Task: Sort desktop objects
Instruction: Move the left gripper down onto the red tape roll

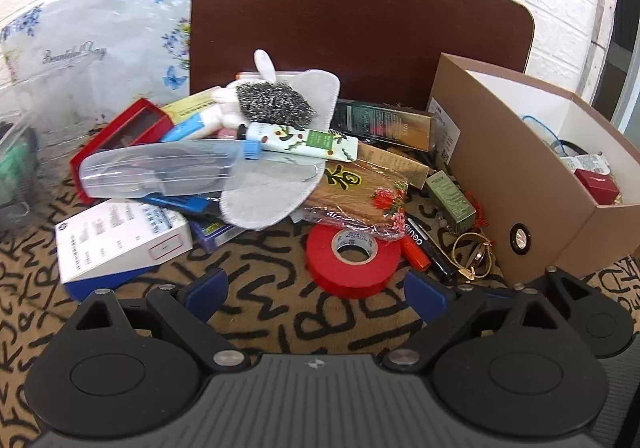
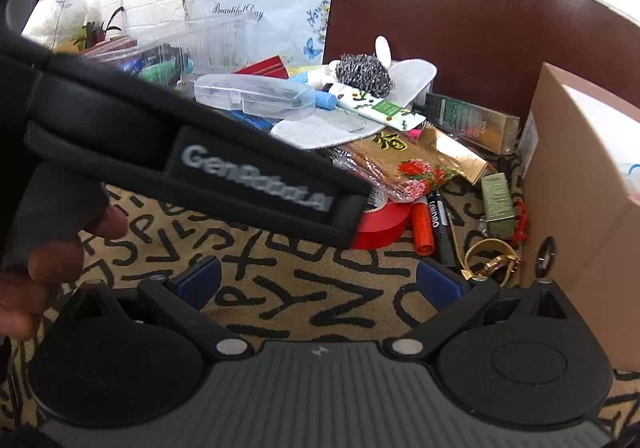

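A heap of desktop objects lies on a letter-patterned mat point(image 1: 280, 312). A red tape roll point(image 1: 352, 256) sits nearest, just ahead of my left gripper point(image 1: 316, 292), which is open and empty. Behind the roll lie a clear plastic case point(image 1: 160, 168), a grey felt piece point(image 1: 276, 184), a steel scourer point(image 1: 272, 104), a white tube point(image 1: 304, 140), a wrapped packet point(image 1: 360, 188) and a red-and-black marker point(image 1: 420, 248). My right gripper point(image 2: 320, 284) is open and empty over the mat. The left gripper's body point(image 2: 192, 156) crosses the right wrist view and hides part of the tape roll point(image 2: 384, 224).
A brown cardboard box point(image 1: 520, 184) with small items inside stands at the right, also seen in the right wrist view point(image 2: 580, 188). A gold bracelet point(image 1: 476, 256) lies by its wall. A white box point(image 1: 120, 240) lies at the left. A floral bag point(image 1: 100, 48) and a brown board point(image 1: 360, 28) stand behind.
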The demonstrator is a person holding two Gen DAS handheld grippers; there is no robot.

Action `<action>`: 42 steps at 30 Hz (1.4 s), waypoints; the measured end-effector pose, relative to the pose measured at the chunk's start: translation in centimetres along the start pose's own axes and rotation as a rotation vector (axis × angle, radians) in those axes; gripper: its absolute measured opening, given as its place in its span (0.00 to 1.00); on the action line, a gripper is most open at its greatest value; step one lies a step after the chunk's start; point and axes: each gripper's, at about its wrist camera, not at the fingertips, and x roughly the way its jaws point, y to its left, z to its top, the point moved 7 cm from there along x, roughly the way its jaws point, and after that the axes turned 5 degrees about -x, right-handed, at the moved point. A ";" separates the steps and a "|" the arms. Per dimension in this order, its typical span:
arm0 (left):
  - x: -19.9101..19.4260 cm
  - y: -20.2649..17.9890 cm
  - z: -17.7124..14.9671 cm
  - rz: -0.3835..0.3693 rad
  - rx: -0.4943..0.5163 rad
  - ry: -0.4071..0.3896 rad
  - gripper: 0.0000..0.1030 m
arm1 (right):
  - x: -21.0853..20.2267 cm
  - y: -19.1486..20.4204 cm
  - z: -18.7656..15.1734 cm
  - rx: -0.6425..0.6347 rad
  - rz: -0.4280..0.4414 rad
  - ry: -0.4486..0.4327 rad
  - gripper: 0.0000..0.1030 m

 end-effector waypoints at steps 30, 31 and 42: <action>6.3 -0.2 0.6 -0.180 -0.084 0.110 0.61 | 5.2 -3.2 1.0 -0.008 -0.039 0.003 0.60; 6.1 -0.3 0.5 -0.172 -0.074 0.106 0.61 | 4.9 -3.1 0.9 -0.011 -0.037 0.007 0.59; 1.3 -0.3 -3.0 -0.170 -0.082 0.140 0.57 | 0.4 -1.1 -1.7 -0.031 0.046 0.046 0.51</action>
